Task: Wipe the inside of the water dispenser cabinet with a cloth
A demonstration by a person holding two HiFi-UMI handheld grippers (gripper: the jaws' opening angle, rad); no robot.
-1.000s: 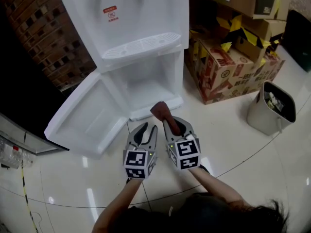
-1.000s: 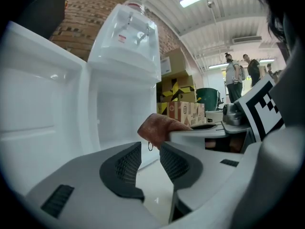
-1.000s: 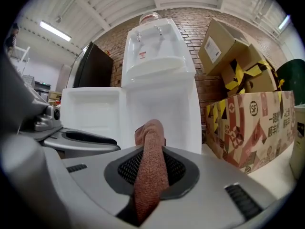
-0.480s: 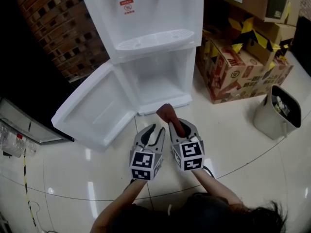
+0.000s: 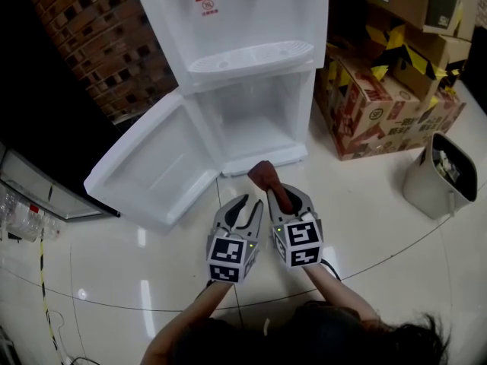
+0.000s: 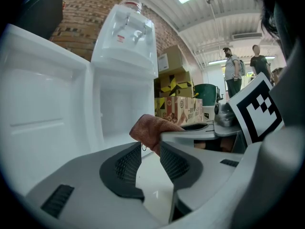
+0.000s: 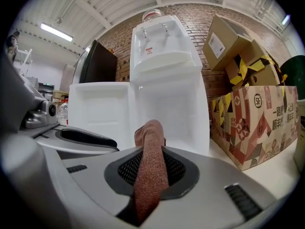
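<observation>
The brown cloth [image 5: 266, 178] is pinched between the closed jaws of the right gripper [image 5: 284, 197]; its bunched end sticks out past the tips toward 12 o'clock. In the right gripper view the cloth [image 7: 150, 161] fills the gap between the pads. The left gripper [image 5: 242, 207], just beside it at 9 o'clock, has its jaws apart with only floor [image 5: 358, 226] between them.

The water dispenser [image 5: 243, 21] stands at 12 o'clock, its lower cabinet [image 5: 259, 120] open toward the grippers. Its door [image 5: 152, 166] is swung out toward 10 o'clock. Cardboard boxes [image 5: 373, 105] crowd the dispenser's right side at 2 o'clock, with a bin [image 5: 441, 177] at 3 o'clock. A brick wall [image 5: 99, 44] closes off 11 o'clock. Bare floor lies between the gripper tips and the cabinet's sill.
</observation>
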